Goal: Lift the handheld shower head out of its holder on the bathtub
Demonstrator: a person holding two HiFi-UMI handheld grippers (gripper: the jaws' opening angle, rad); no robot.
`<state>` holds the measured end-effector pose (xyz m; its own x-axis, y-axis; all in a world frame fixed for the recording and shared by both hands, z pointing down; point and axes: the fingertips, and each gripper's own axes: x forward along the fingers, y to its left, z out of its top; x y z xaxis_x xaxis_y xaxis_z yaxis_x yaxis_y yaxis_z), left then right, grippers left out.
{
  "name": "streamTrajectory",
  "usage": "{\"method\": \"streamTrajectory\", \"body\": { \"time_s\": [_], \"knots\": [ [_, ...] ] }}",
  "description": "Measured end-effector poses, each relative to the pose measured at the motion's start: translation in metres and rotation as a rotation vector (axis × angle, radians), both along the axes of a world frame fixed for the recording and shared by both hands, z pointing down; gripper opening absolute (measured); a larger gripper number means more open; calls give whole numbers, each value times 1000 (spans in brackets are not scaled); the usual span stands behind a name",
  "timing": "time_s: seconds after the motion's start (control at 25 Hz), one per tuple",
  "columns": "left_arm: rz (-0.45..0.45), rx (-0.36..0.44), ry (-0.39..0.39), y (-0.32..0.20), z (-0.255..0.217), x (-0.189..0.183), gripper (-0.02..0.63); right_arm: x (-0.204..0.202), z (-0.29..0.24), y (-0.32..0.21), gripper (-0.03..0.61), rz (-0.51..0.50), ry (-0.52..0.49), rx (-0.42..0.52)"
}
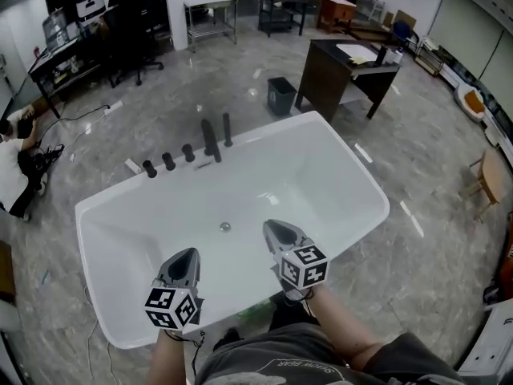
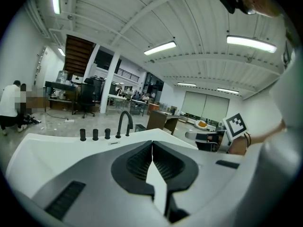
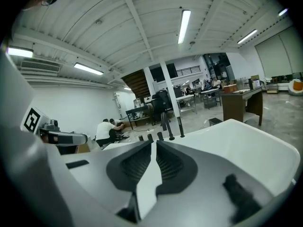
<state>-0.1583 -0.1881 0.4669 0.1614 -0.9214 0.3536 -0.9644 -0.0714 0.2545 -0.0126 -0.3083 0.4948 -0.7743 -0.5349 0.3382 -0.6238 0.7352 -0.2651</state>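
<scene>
Your left claw (image 1: 183, 257) and right claw (image 1: 274, 229) are clenched, empty, over the smooth white bathtub (image 1: 341, 167), well apart from the thin black shower head (image 1: 227, 130).

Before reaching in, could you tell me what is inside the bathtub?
Only a round drain shows on the bathtub floor; the left gripper and right gripper cover part of its near side.
</scene>
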Motion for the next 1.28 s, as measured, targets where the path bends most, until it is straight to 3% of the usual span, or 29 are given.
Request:
{"method": "streamTrajectory", "body": {
  "time_s": [0.28,0.56,0.8,1.2,1.28],
  "knots": [
    [-144,-39,-1,-92,16,19,15,8,29,-113,29,-129,39,-32],
    [-250,-77,-42,-178,35,9,15,-5,60,-228,29,-153,66,-39],
    [-336,-77,-45,-242,61,-23,15,-47,101,-311,31,-169,72,-53],
    [-407,-121,-81,-300,125,-93,15,-141,174,-387,33,-230,84,-77],
    [-411,-118,-76,-306,138,-105,15,-161,192,-398,92,-240,91,-78]
  ]
}}
